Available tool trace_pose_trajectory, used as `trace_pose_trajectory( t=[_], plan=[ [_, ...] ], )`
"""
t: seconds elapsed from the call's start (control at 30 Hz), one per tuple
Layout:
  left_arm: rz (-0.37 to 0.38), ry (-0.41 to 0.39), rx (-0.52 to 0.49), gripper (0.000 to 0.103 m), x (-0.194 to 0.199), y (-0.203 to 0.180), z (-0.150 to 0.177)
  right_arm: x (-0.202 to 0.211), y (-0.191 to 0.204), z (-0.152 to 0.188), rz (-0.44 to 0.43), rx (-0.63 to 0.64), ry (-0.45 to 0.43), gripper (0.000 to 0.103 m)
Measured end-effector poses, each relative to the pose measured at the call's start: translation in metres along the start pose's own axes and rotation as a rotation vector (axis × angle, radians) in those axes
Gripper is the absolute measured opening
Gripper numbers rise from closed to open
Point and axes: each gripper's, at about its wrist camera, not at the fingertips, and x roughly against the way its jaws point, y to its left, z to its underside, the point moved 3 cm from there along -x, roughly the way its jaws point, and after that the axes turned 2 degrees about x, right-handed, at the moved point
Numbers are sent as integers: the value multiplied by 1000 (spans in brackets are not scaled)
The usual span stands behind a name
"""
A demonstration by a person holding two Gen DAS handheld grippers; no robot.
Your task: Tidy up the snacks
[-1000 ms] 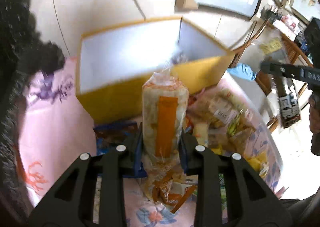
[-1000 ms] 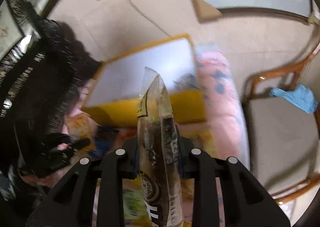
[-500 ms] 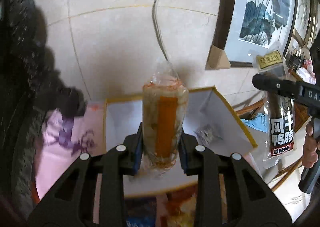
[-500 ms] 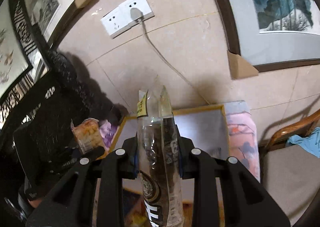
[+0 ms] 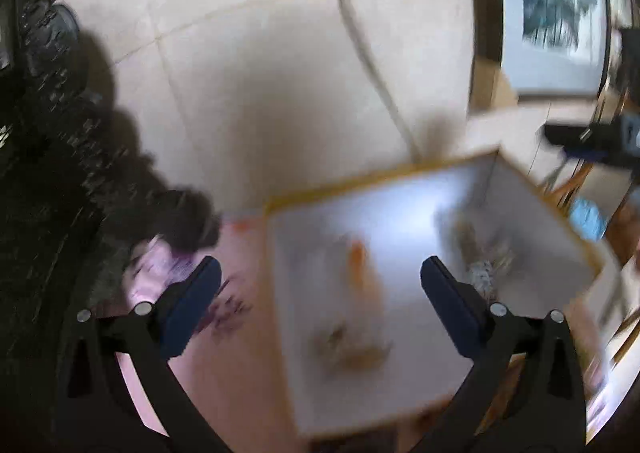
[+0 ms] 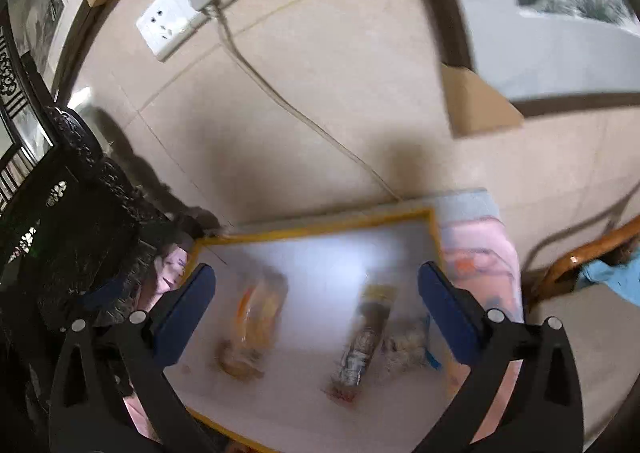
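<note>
Both tongs, left [image 5: 316,285] and right [image 6: 316,289], now gape wide and empty: the orange-striped packet [image 6: 256,317] and dark packet [image 6: 366,333] they clamped a moment ago lie inside the yellow-rimmed box [image 6: 320,231] (blurred), so that drop looks done. Both hover above the box, angled down; the wall socket [image 6: 190,23] lies beyond it.

My left gripper [image 5: 320,285]: matte black angular arms, dark blue rectangular pads [image 5: 188,309] on each fingertip, small silver screws along the arms. My right gripper [image 6: 316,293]: same black frame, blue pads [image 6: 182,317], silver screws.
</note>
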Motion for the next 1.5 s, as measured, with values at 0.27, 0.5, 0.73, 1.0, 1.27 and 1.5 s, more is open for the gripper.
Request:
trace_pose_trajectory(
  t=[0.27, 0.5, 0.73, 1.0, 1.27, 1.5],
  plan=[
    [11, 183, -43, 101, 31, 2, 112, 56, -54, 114, 214, -37, 112, 102],
    [94, 265, -136, 101, 9, -22, 160, 34, -48, 183, 435, 170, 211, 102],
    [101, 349, -153, 101, -17, -22, 171, 5, -54, 197, 524, 307, 299, 102],
    [148, 415, 82, 88, -48, -13, 192, 2, -46, 215, 438, 259, 319, 34],
    [144, 447, 161, 80, -33, 0, 199, 23, -48, 217, 373, 94, 344, 29],
    [161, 312, 211, 80, 25, 14, 174, 87, -22, 199, 305, 47, 210, 29]
  ],
)
